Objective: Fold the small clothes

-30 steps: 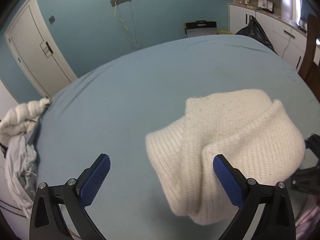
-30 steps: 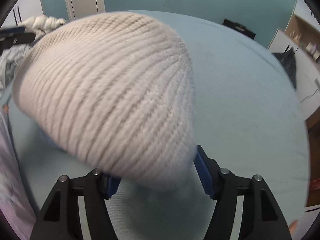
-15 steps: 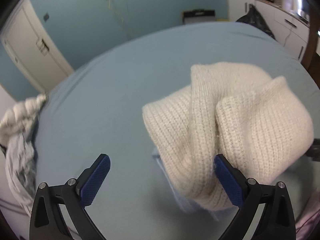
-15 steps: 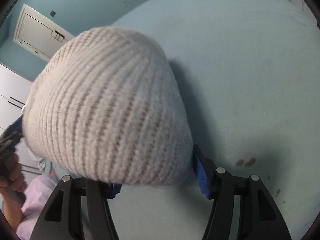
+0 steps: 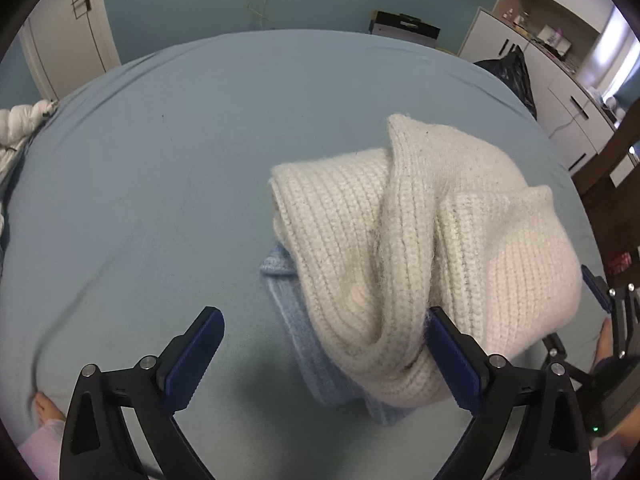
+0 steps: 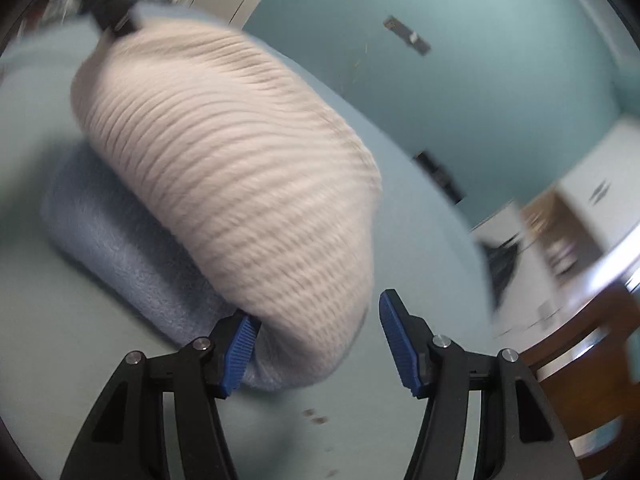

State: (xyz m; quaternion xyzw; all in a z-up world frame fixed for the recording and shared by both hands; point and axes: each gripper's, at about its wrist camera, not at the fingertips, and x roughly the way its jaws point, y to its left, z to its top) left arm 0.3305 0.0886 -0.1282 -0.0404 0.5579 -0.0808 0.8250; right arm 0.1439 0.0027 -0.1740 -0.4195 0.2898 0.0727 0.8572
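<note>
A cream ribbed knit hat [image 5: 420, 248] rests crumpled on a folded light blue knit garment [image 5: 288, 304] on the blue bed sheet [image 5: 160, 180]. My left gripper [image 5: 323, 314] stands open just in front of them, its right pad touching the hat's lower fold. At the right edge of that view is my right gripper [image 5: 600, 292], up against the hat's far side. In the blurred right wrist view the hat [image 6: 240, 168] fills the span of my right gripper [image 6: 319, 308], which is shut on its lower end. The blue garment [image 6: 120, 240] lies beneath.
White bedding [image 5: 20, 124] is piled at the bed's left edge. A black bag [image 5: 512, 72] and white cabinets [image 5: 568, 96] stand beyond the far right corner, with a brown wooden chair [image 5: 616, 168] at the right. A white door [image 5: 68, 20] is at the back left.
The right gripper has swung and rolled with the hat, bringing it down onto the blue garment. The left gripper has sunk and tilted downward, staying open.
</note>
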